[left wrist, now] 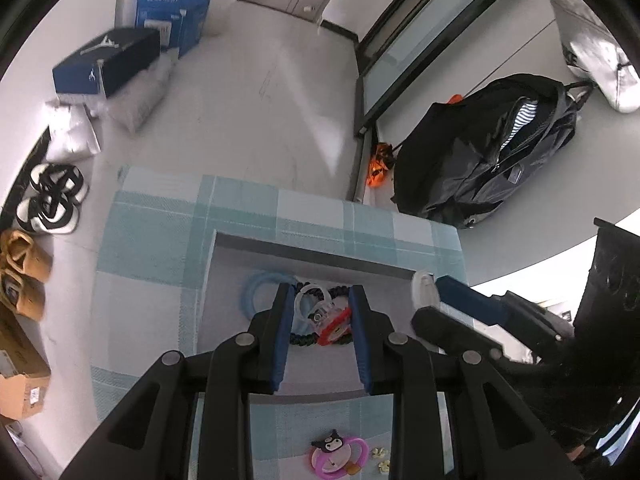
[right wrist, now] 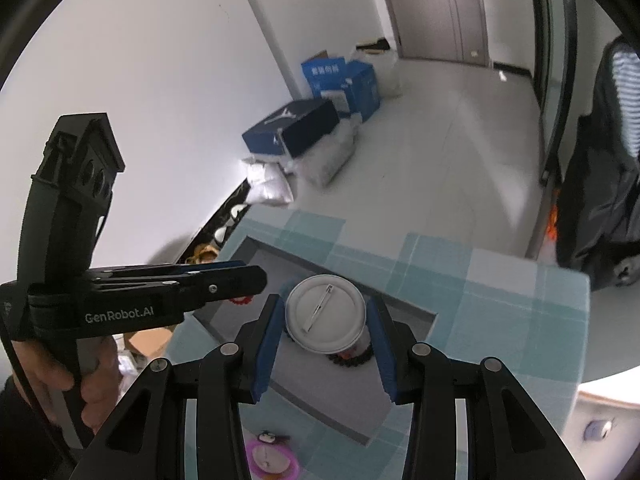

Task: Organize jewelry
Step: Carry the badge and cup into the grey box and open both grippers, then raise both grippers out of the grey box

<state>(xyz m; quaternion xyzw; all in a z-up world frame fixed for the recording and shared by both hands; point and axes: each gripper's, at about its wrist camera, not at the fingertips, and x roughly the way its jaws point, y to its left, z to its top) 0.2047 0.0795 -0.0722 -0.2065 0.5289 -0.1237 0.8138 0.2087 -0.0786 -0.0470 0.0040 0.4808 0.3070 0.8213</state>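
A grey tray (left wrist: 224, 280) lies on a teal checked cloth (left wrist: 152, 240). In it lie a light blue ring (left wrist: 256, 292), a black beaded bracelet (left wrist: 340, 292) and a red piece (left wrist: 338, 326). My left gripper (left wrist: 320, 300) hovers open over them, holding nothing. My right gripper (right wrist: 326, 316) is shut on a round white pin badge (right wrist: 326, 314), back side up, held above the tray (right wrist: 404, 308). In the left wrist view the badge (left wrist: 424, 288) shows at the tray's right edge. A pink clip with a cartoon figure (left wrist: 338, 458) lies on the cloth near me.
Small flower studs (left wrist: 380, 458) lie beside the pink clip. On the floor beyond are blue boxes (left wrist: 108, 64), shoes (left wrist: 52, 196) and a black backpack (left wrist: 488, 152). The cloth's far edge drops off to the floor.
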